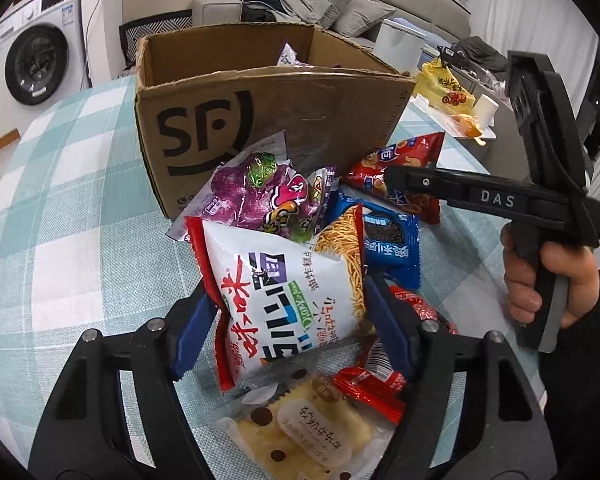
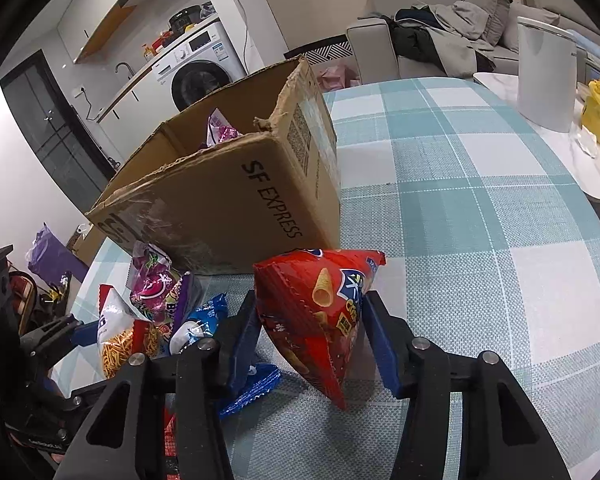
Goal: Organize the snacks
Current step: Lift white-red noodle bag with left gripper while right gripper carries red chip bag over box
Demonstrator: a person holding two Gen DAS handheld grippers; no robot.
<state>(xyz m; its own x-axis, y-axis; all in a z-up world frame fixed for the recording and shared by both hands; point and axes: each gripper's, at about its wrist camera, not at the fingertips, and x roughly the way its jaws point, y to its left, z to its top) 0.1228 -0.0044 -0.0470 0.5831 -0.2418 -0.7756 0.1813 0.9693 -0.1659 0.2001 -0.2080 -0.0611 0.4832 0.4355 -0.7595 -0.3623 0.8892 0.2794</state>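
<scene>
Checked teal-and-white cloth covers the table on which everything is laid out, with a sofa and washing machine seen beyond it at the top of both views.

Nearest the lens in the left wrist view, the left gripper is closed on a white noodle-snack packet, pinched between both blue pads at the lower centre of the frame; a cookie packet lies beneath, at the bottom edge. In the right wrist view the right gripper is clamped on a red corn-cone bag, held at lower centre with its lower corner pointing down at the cloth.

Further out, a purple candy bag and a blue biscuit packet remain in the loose pile at mid-frame. Behind them stands the open cardboard box, upper centre, with one purple wrapper already showing inside.

The step in hand is judged to be the carrying of two gripped packets to the box. Both must be raised above the torn front rim before release, and the box's front wall is the edge most likely to be caught. Open cloth is offered at the right of the right wrist view; the pile crowds the lower left
</scene>
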